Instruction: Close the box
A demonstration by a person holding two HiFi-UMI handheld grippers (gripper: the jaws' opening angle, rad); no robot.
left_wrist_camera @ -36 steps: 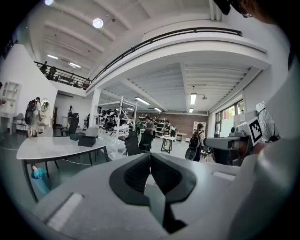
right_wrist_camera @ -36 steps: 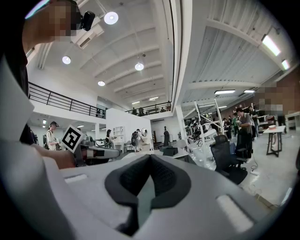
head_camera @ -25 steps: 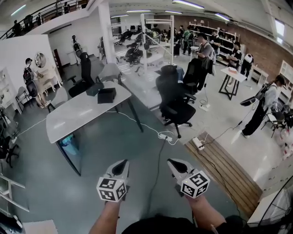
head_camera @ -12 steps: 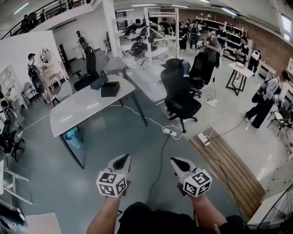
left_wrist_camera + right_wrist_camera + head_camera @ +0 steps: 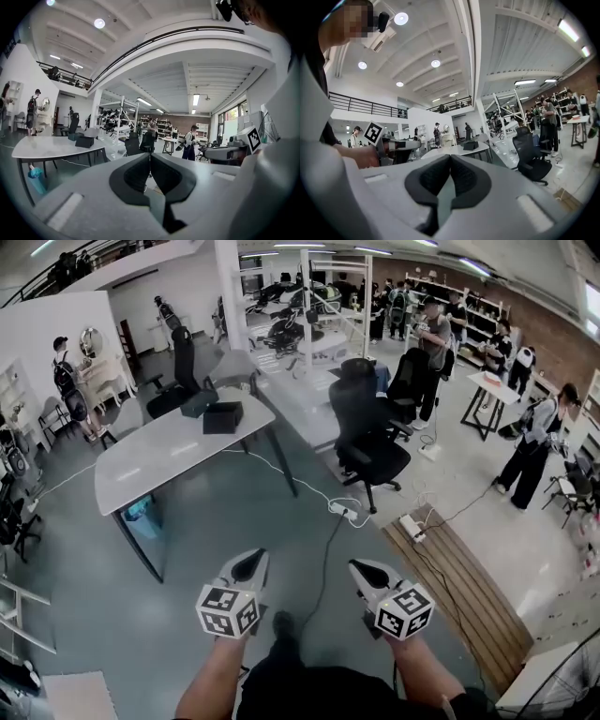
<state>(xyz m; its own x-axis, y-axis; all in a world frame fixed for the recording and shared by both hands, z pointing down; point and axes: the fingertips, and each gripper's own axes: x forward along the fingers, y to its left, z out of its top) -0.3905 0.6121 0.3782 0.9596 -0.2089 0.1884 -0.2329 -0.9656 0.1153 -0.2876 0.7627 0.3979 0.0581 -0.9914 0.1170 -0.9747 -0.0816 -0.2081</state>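
A black box (image 5: 222, 416) sits on the far end of a white table (image 5: 159, 470), several steps ahead of me; whether its lid is up is too small to tell. My left gripper (image 5: 250, 564) and right gripper (image 5: 360, 569) hang side by side over the grey floor, far from the table, both shut and empty. In the left gripper view the jaws (image 5: 150, 154) meet with nothing between them, and the box (image 5: 85, 142) shows far off at the left. The right gripper (image 5: 450, 157) is likewise shut, with the box (image 5: 469, 146) small beyond its tips.
A black office chair (image 5: 367, 437) stands right of the table. A white cable and power strip (image 5: 340, 511) lie on the floor ahead, next to a wooden platform (image 5: 459, 587). A blue bin (image 5: 142, 517) sits under the table. Several people stand at the back right.
The view has shifted a little relative to the table, and a leg and shoe now show between my arms. Both grippers stay shut and side by side.
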